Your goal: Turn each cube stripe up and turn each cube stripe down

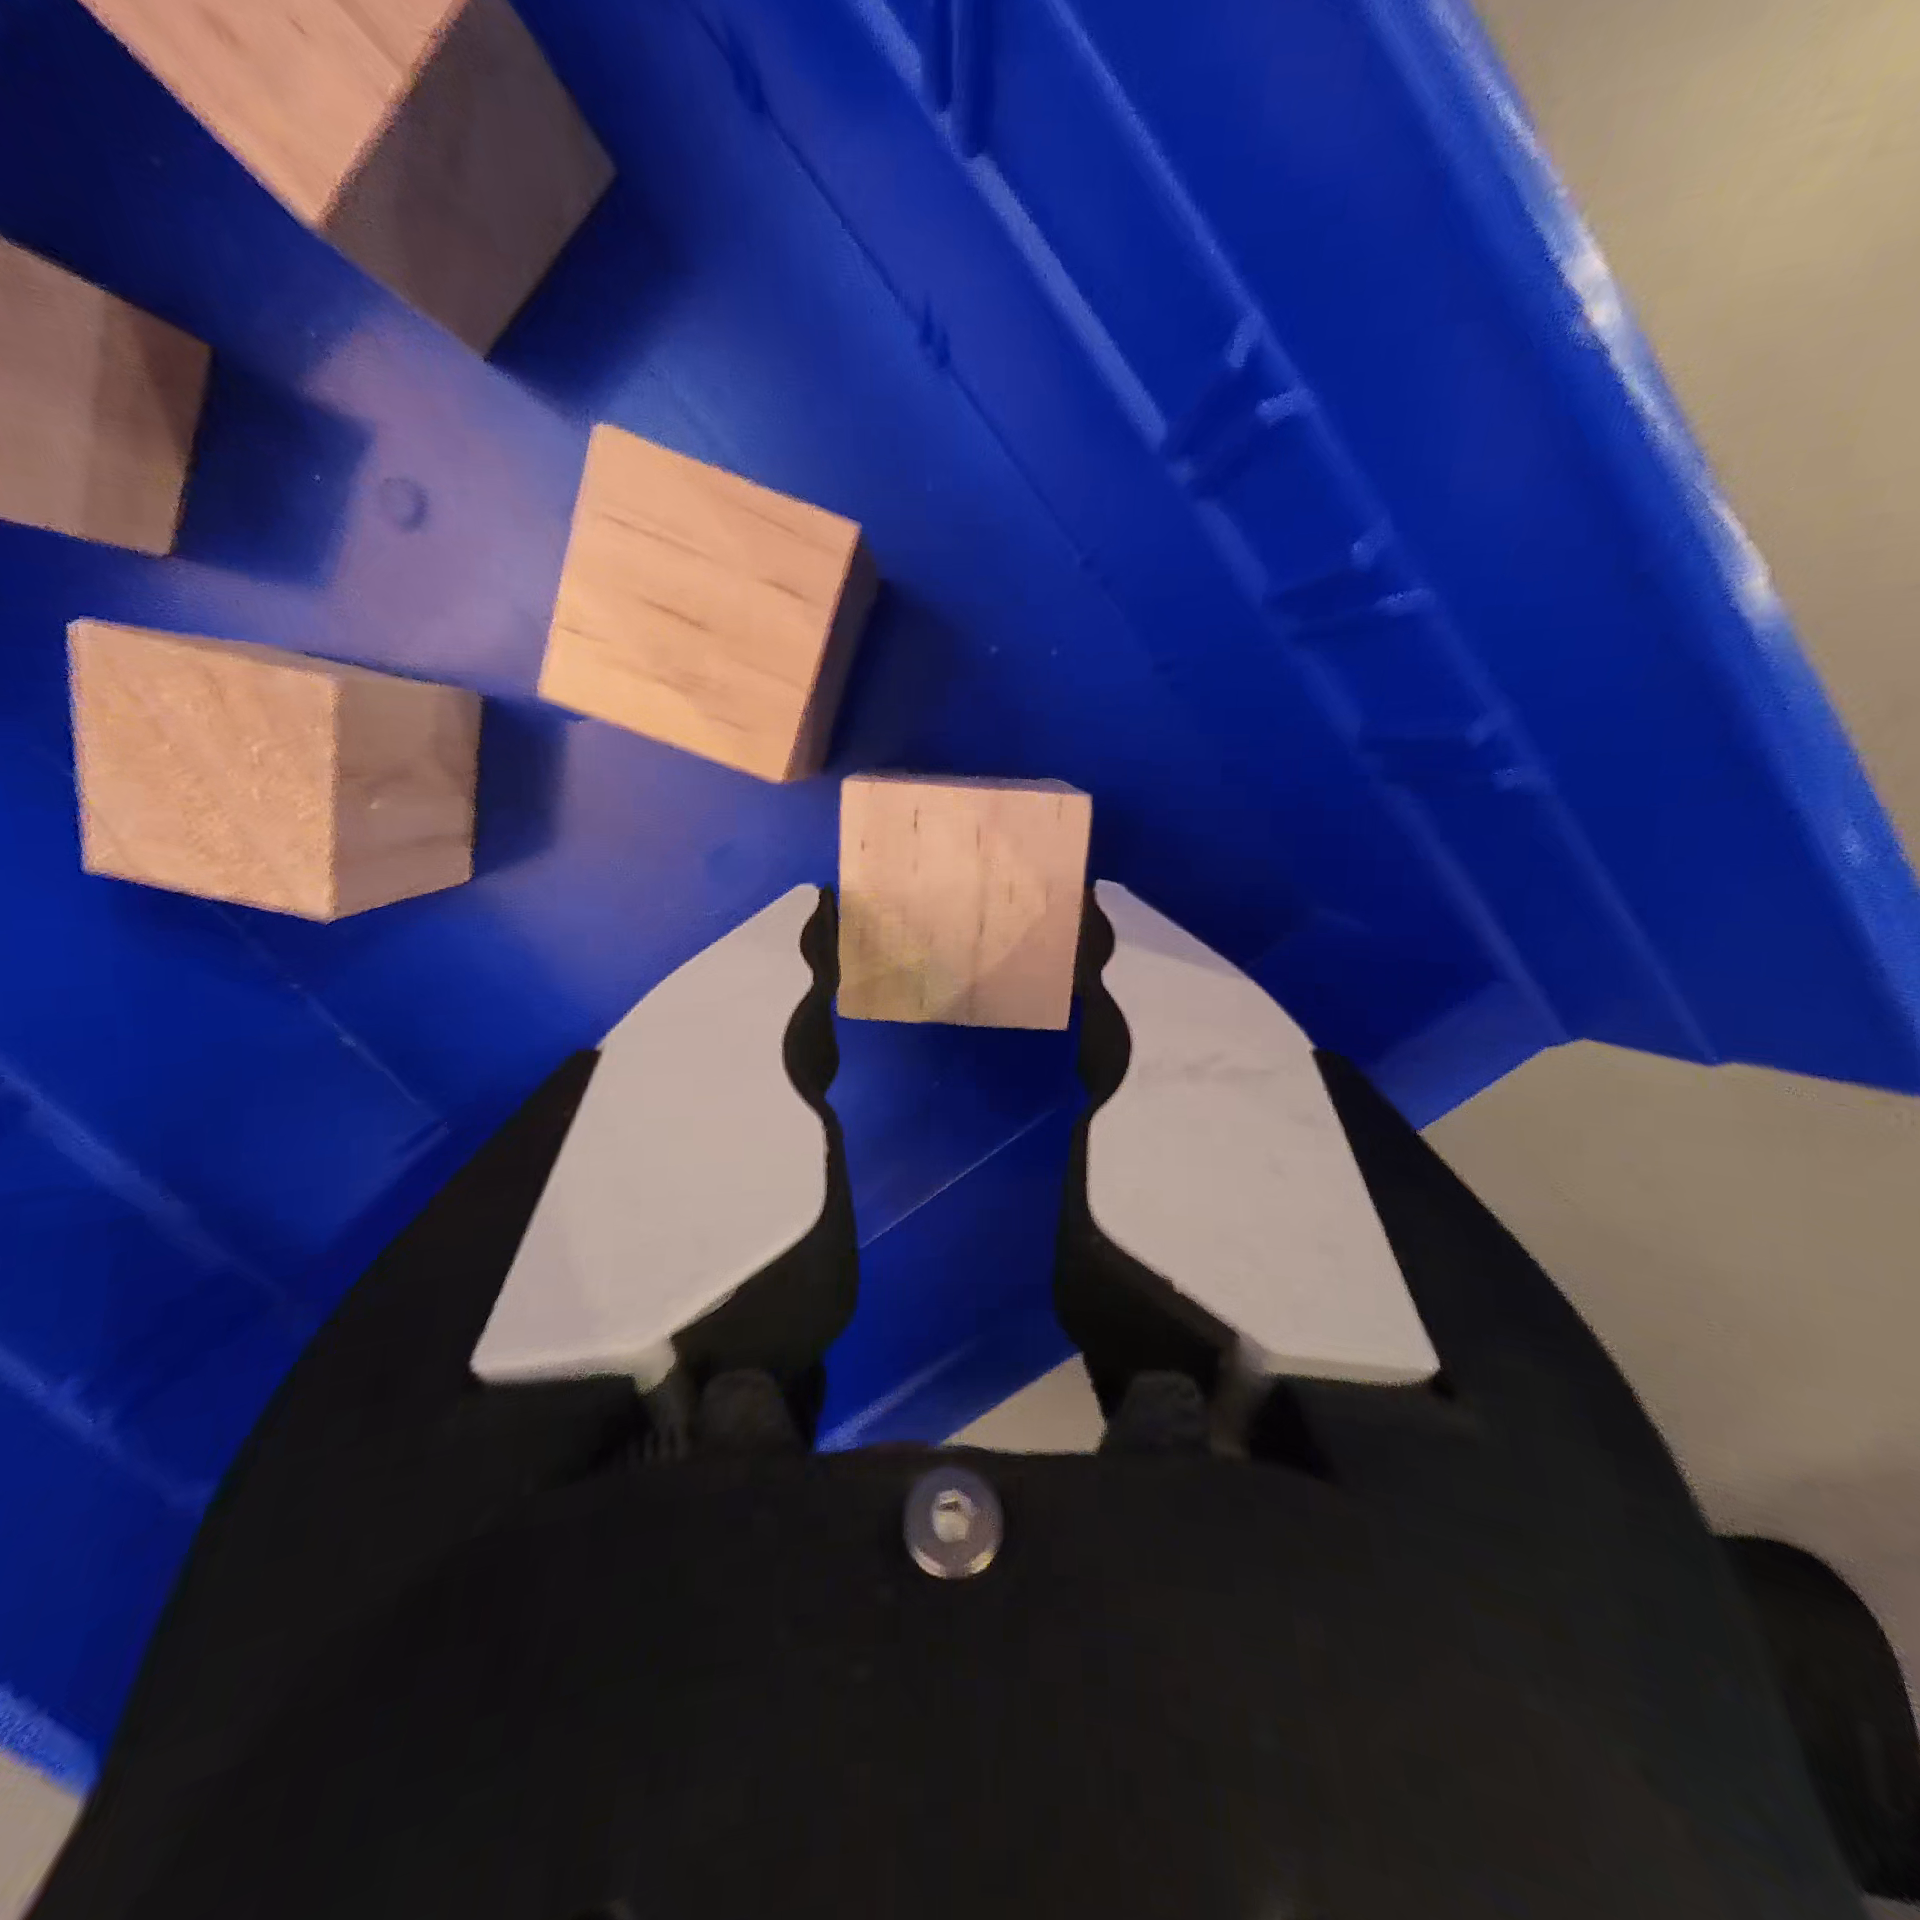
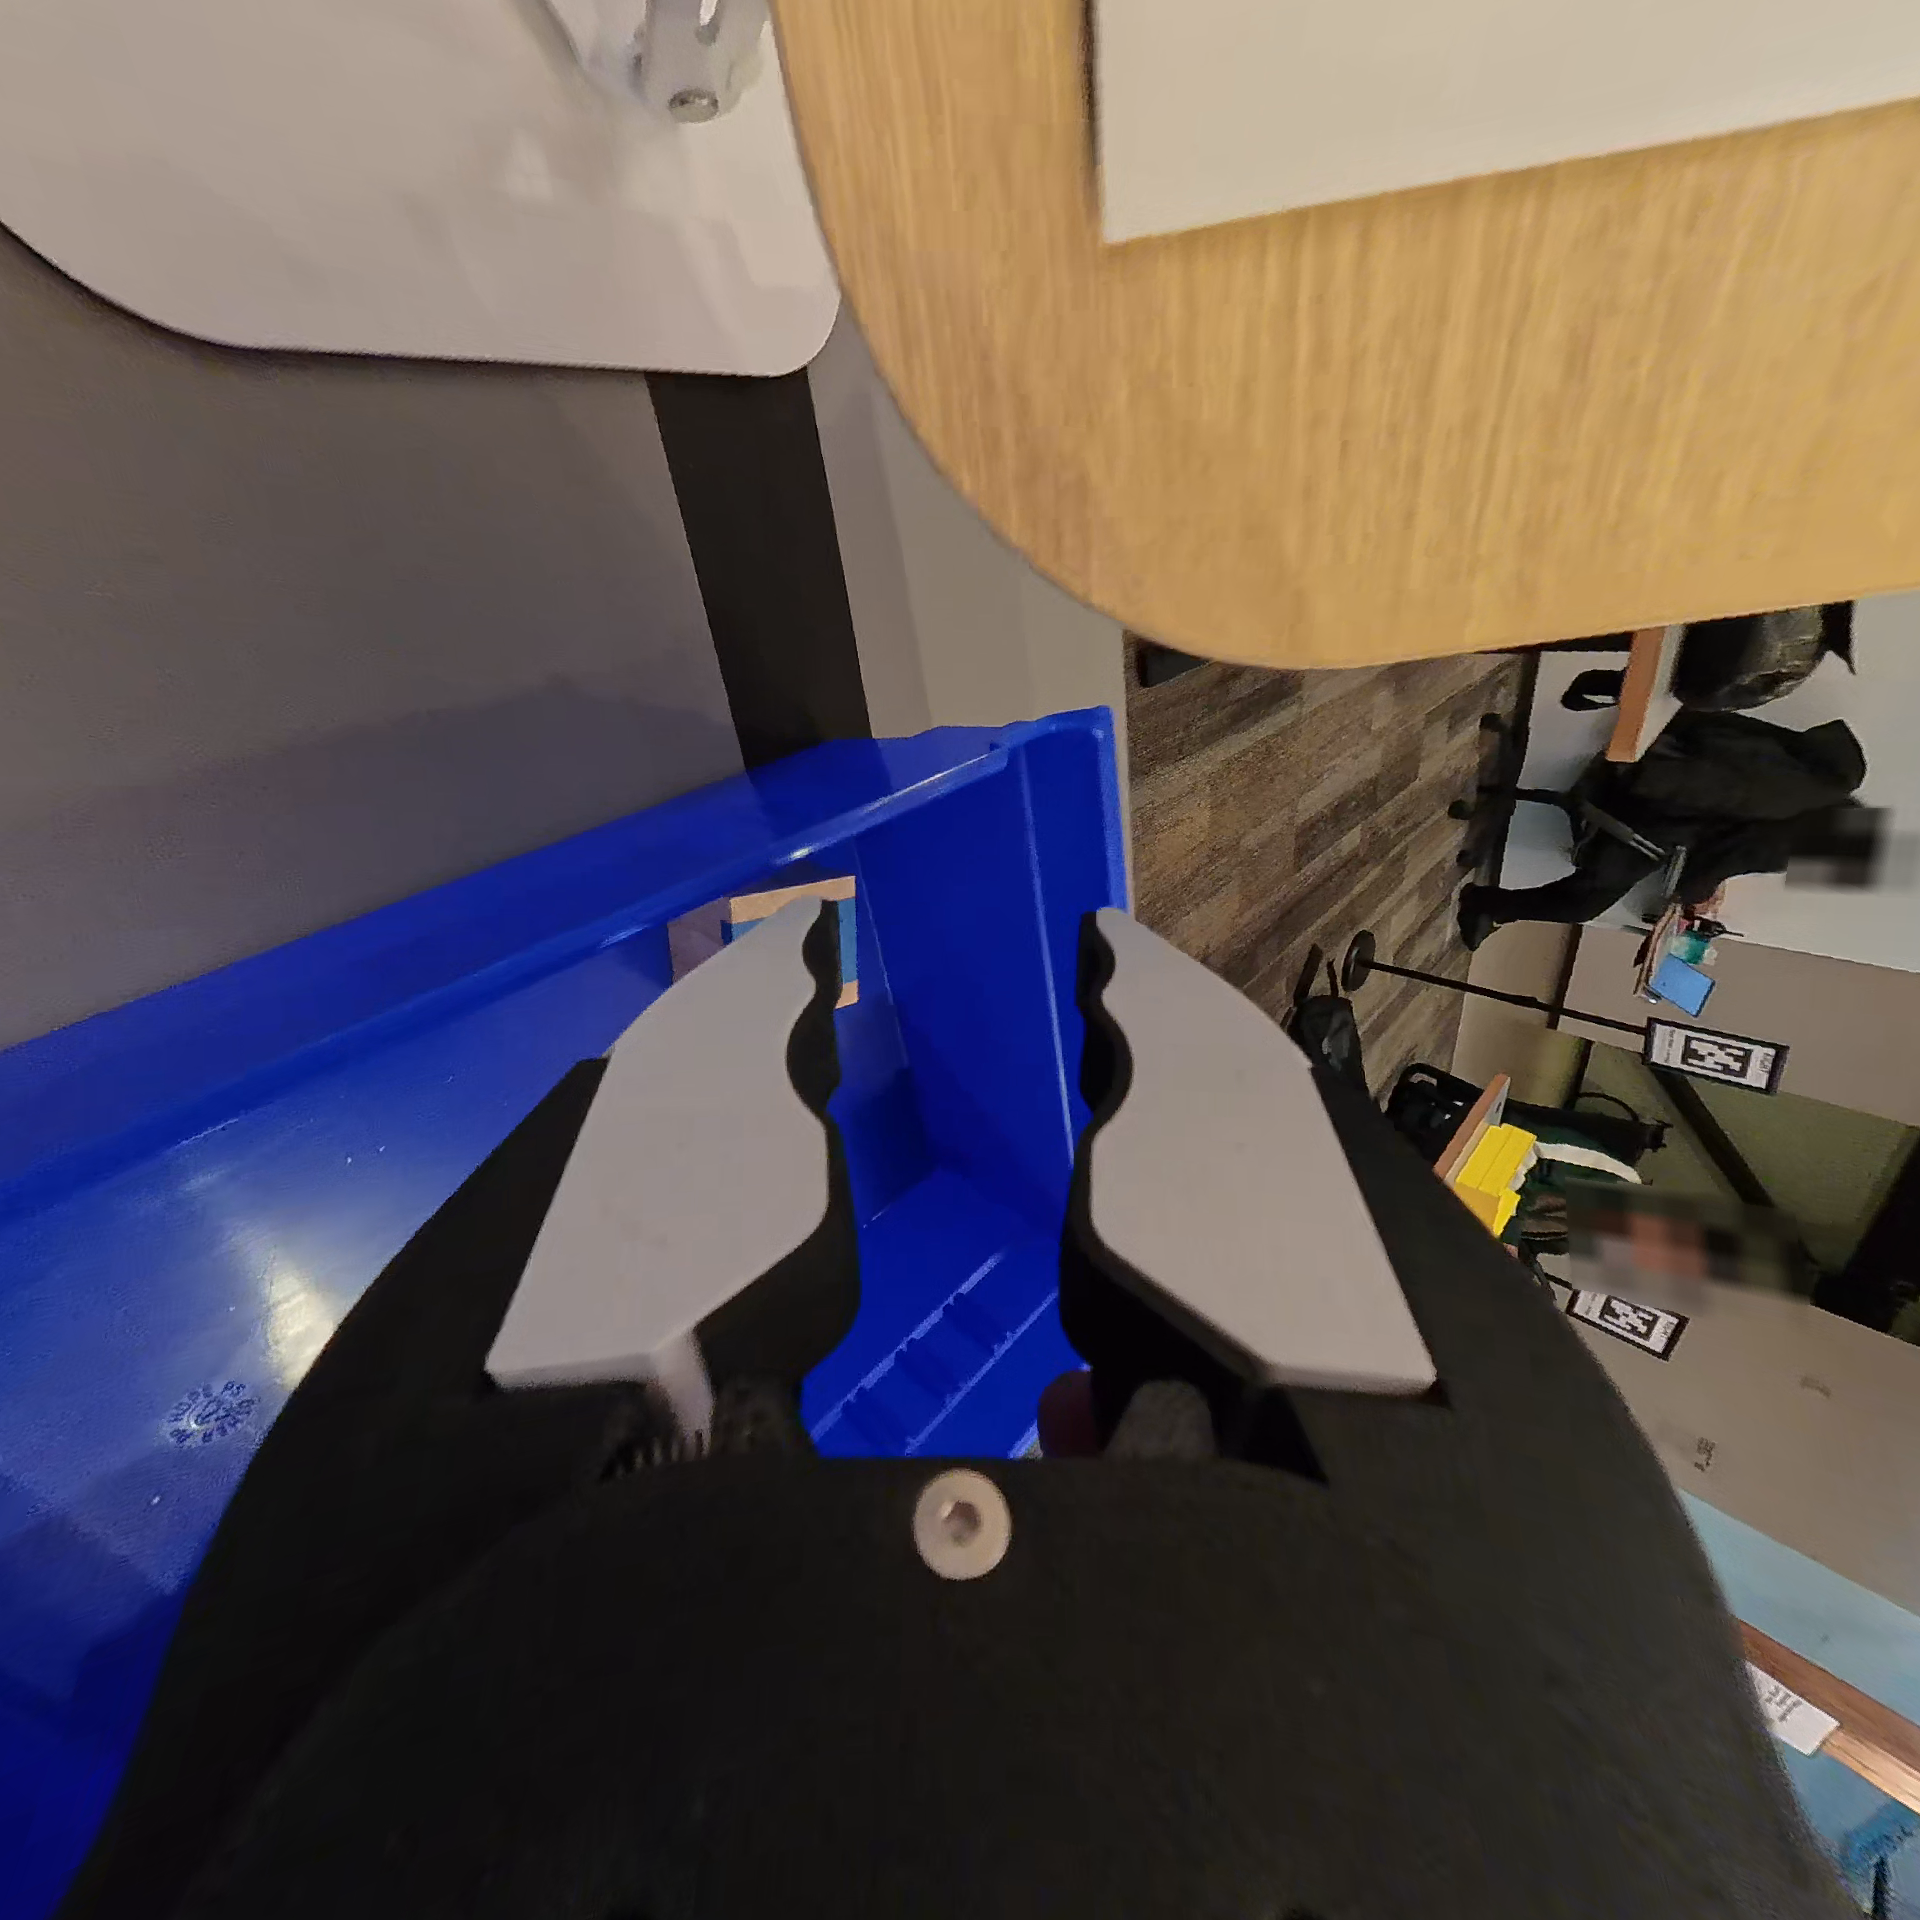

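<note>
In the blue bin (image 1: 1039,312) filling both frames, the left tool (image 1: 961,956) pinches a wooden cube (image 1: 961,904) at centre frame, mid-turn I judge, needing rotation next, while the right tool (image 2: 951,971) hangs spread, empty.

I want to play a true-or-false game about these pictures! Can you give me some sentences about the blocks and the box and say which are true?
1. The left gripper holds a wooden cube. True.
2. The bin is red. False: it is blue.
3. Five cubes show in the left wrist view. True: one held, four others, like this cube.
4. The right gripper holds a cube. False: it is open, with only the bin wall between its fingers.
5. The held cube's facing side shows a blue stripe. False: it is plain wood.
</note>
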`<state>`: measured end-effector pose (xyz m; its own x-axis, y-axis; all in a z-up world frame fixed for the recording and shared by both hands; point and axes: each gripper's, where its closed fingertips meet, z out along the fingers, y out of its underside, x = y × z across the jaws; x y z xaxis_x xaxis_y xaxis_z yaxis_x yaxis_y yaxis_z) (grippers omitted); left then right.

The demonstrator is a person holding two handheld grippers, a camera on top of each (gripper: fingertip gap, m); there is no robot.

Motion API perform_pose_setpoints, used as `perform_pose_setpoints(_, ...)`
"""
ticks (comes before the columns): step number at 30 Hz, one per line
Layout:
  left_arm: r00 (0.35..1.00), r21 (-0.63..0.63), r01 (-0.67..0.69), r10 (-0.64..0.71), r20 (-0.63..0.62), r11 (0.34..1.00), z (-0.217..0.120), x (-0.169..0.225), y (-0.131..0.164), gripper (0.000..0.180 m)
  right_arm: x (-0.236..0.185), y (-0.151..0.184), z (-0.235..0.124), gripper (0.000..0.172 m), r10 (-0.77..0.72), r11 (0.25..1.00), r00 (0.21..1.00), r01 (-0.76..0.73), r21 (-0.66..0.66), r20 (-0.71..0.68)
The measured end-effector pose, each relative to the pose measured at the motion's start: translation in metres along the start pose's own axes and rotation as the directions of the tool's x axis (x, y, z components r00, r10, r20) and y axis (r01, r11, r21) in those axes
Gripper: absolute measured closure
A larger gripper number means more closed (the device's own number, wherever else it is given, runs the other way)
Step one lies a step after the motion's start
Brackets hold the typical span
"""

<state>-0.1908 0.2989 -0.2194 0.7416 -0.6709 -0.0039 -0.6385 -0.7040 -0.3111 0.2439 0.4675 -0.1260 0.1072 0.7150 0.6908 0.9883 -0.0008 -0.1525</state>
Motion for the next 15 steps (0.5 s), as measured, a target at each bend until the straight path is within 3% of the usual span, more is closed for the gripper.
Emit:
perform_pose_setpoints(1,1.0,0.035,0.024,-0.024,0.008,0.999,-0.006,-0.003,-0.001,0.137,0.003,-0.003,-0.004,0.128,0.008,1.0,1.0,-0.007,0.01,-0.012)
perform_pose_setpoints(4,0.99,0.29,0.123,-0.098,-0.098,0.949,-0.046,-0.001,-0.018,0.137,0.014,-0.027,-0.029,0.128,0.048,0.992,0.997,-0.04,0.117,-0.066)
perform_pose_setpoints(7,0.932,0.621,0.23,0.013,-0.361,0.749,-0.115,0.03,-0.044,0.138,0.02,-0.076,-0.073,0.129,0.092,0.939,0.99,-0.05,0.341,-0.107)
perform_pose_setpoints(10,0.841,0.773,0.354,0.181,-0.509,0.526,-0.176,0.058,-0.054,0.137,-0.001,-0.142,-0.124,0.121,0.089,0.806,0.994,-0.032,0.591,-0.067)
perform_pose_setpoints(12,0.814,0.827,0.342,0.299,-0.498,0.445,-0.195,0.076,-0.055,0.138,-0.029,-0.185,-0.154,0.11,0.049,0.69,0.998,-0.015,0.723,-0.027)
perform_pose_setpoints(13,0.807,0.844,0.338,0.334,-0.487,0.416,-0.199,0.084,-0.056,0.138,-0.046,-0.204,-0.168,0.112,0.025,0.62,1.0,-0.029,0.784,0.018)
perform_pose_setpoints(15,0.781,0.857,0.323,0.397,-0.481,0.402,-0.2,0.104,-0.06,0.138,-0.079,-0.238,-0.192,0.112,-0.017,0.498,0.99,-0.113,0.86,0.14)
